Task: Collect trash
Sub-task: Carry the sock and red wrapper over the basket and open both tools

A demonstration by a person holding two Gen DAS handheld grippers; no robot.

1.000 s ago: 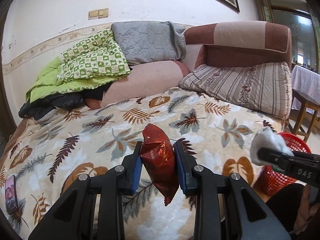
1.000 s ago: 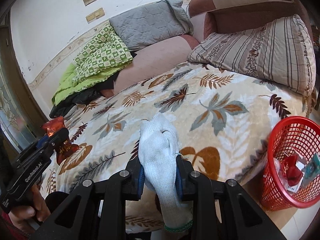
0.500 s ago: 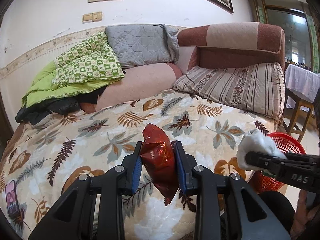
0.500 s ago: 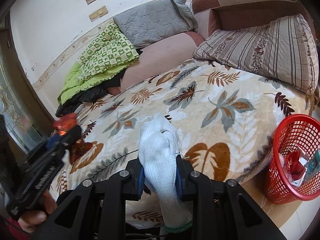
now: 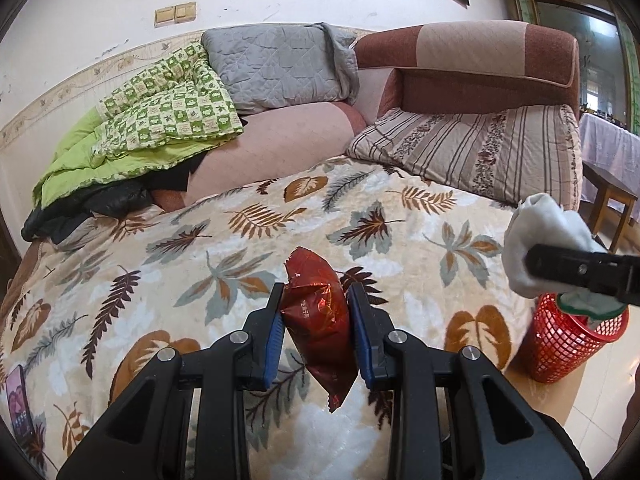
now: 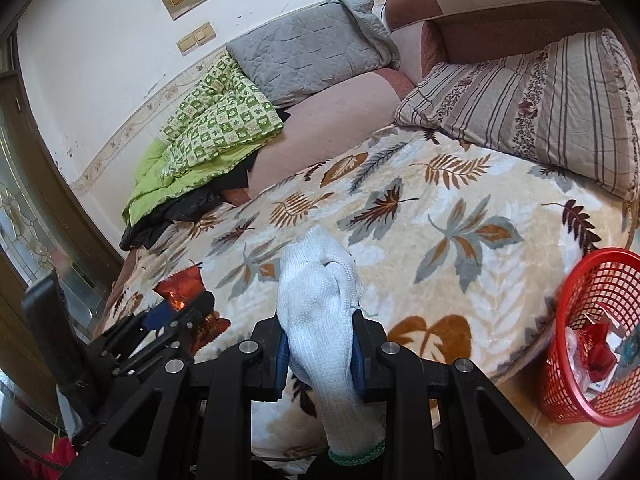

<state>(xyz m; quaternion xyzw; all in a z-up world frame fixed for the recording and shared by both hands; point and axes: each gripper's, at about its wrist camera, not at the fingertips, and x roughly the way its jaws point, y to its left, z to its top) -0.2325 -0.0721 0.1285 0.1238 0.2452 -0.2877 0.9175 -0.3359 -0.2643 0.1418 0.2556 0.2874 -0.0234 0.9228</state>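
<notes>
- Left gripper (image 5: pixel 316 334), black with blue-padded fingers (image 5: pixel 274 334), clamped on a crinkled red foil snack wrapper (image 5: pixel 318 320); wrapper upright between the pads, top corner above them, bottom point hanging below.
- Right gripper (image 6: pixel 320 354), same black build with blue pads, pinching a white knitted work glove (image 6: pixel 320 304) with a green cuff edge; glove fingers bunched above the pads, cuff drooping below.
- Both held in the air over the near edge of a cream plush blanket printed with brown and grey leaves (image 5: pixel 248 232), spread across a bed.
- Seen from the left wrist view: right gripper far right, glove directly above a red plastic mesh basket (image 5: pixel 568 344) standing on the tiled floor beside the bed.
- Seen from the right wrist view: same basket (image 6: pixel 600 308) at far right, holding red and pale scraps; left gripper low left, wrapper in its grip.
- Behind the blanket: striped beige pillow (image 5: pixel 472 152), grey quilted pillow (image 5: pixel 280 68), green checked quilt (image 5: pixel 168 116), black garment (image 5: pixel 92 208) under the quilt.
- A phone (image 5: pixel 18 406) flat on the blanket at the far left edge.
</notes>
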